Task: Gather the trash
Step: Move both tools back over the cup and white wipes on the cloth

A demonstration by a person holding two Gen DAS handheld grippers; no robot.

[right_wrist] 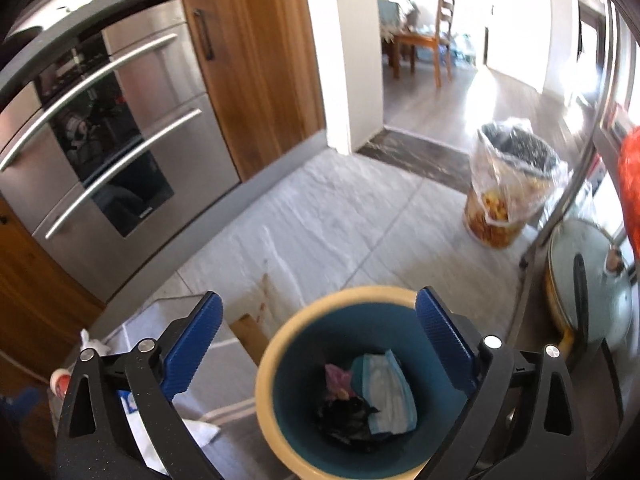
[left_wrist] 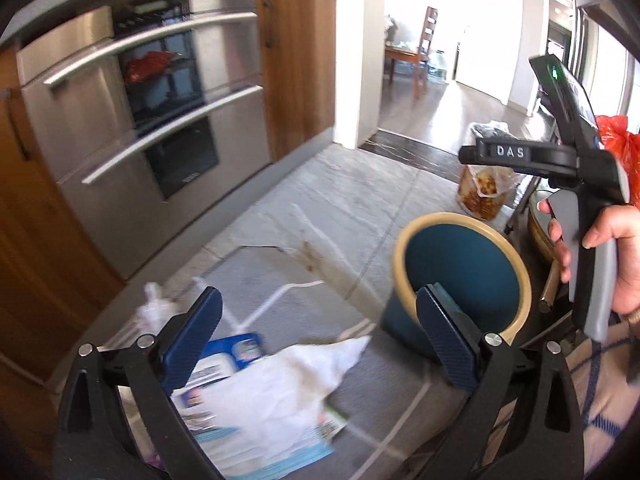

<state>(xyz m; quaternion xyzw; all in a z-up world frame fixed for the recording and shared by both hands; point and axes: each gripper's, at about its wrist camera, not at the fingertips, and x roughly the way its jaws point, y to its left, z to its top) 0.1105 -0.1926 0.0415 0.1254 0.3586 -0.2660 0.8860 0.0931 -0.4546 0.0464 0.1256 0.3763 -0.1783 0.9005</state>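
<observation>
Left tongs (left_wrist: 318, 336): blue ribbed pads spread wide apart, nothing between them, poised above a heap of white crumpled paper and blue-printed packaging (left_wrist: 264, 396) lying on a grey surface with pale stripes (left_wrist: 384, 412).

Right tongs (right_wrist: 318, 336): pads likewise set wide apart and empty, hanging over the mouth of the bin. In the left wrist view the same tool appears as a black and grey handle (left_wrist: 580, 208) gripped by the person's right hand (left_wrist: 616, 256).

Round teal waste bin with cream rim (right_wrist: 340, 300): stands just right of the paper heap. Contents seen from above: pale blue and white crumpled wrapper (right_wrist: 386, 396), small pink scrap (right_wrist: 336, 378), dark crumpled item (right_wrist: 348, 416).

Second bin with clear plastic liner, yellow-patterned (right_wrist: 512, 188): on the floor near the doorway, well apart from the teal bin.

Stainless steel double oven with bar handles (right_wrist: 120, 140): built in beside a wooden cupboard door (right_wrist: 256, 64).

Grey stone tile floor (right_wrist: 320, 216): brownish stain near the teal bin.

Pan with glass lid (right_wrist: 588, 280): at the right edge.

Small white crumpled scrap (left_wrist: 154, 306): left of the heap, blurred.
</observation>
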